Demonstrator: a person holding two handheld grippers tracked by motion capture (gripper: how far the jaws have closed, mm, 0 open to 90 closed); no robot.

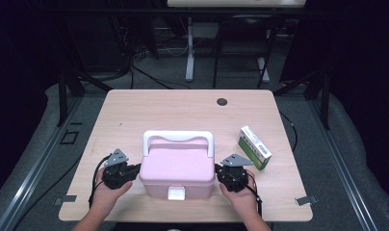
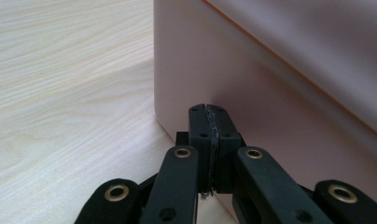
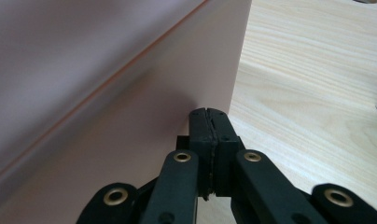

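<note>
A pink lidded box (image 1: 177, 168) with a white handle (image 1: 178, 137) and a white front latch (image 1: 176, 193) stands near the table's front edge. My left gripper (image 1: 135, 171) is at the box's left side wall (image 2: 252, 84), its jaws pressed together with nothing between them, tips (image 2: 209, 112) close against the wall. My right gripper (image 1: 217, 172) is at the box's right side wall (image 3: 130, 107), likewise shut and empty, tips (image 3: 209, 114) close to the wall. I cannot tell if either touches the box.
A green and white carton (image 1: 254, 147) lies on the light wood table (image 1: 183, 108) just right of the box. A dark round hole (image 1: 222, 102) sits near the far edge. Beyond the table are desk legs and cables on the floor.
</note>
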